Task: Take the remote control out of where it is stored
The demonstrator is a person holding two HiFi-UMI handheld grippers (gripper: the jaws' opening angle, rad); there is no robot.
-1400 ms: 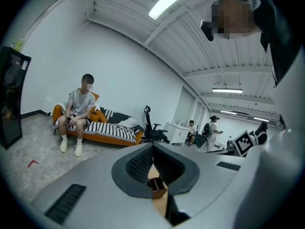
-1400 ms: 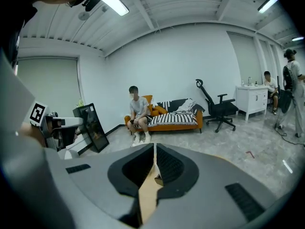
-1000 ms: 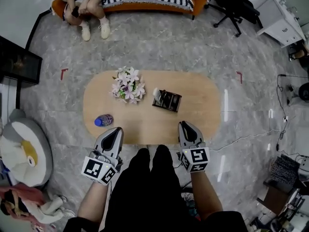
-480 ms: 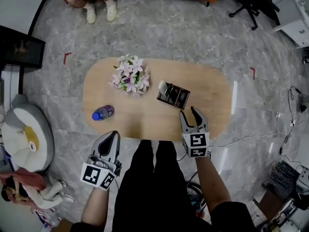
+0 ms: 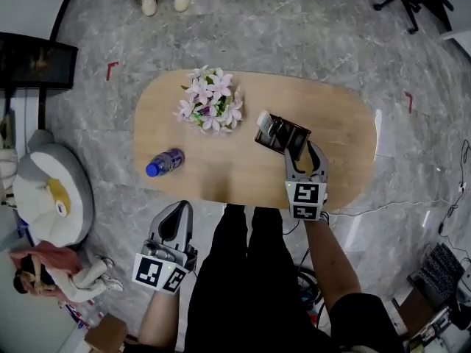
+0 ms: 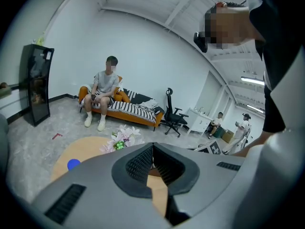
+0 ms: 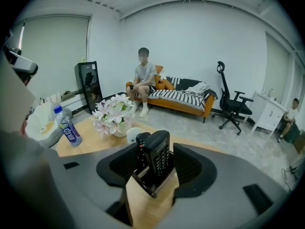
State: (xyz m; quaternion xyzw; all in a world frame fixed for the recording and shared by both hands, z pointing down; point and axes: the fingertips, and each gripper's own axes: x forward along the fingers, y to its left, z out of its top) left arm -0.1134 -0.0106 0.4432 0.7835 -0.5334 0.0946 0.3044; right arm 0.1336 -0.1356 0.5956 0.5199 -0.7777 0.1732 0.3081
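Head view and the two gripper views, at the approach to the stored remote. The remote control (image 7: 158, 154) stands on end in a dark open-topped holder (image 5: 284, 135) on the wooden table (image 5: 221, 179). Its keypad faces the right gripper (image 5: 302, 151) and its long axis rises up and leans slightly away from that gripper. A second, narrower remote (image 7: 140, 142) stands just behind it to the left in the same holder. In the right gripper view the jaws are spread wide, having just been opening, and the remote control shows in the gap between them. Neither pad touches it, and open space is visible on each side. In the head view the fingertips reach the holder's near edge, so the remote lies straight ahead of the jaws along their pointing line. Whether the pads already flank the remote's body cannot be told. The jaw gap runs across the remote's width, not along its length, so a short advance followed by closure should take it by its two long edges. The left gripper (image 5: 176, 213) hangs off the table's near side beside the person's leg, well apart from the holder, with its jaws pressed together and nothing between them. The right hand is clearly the nearer.
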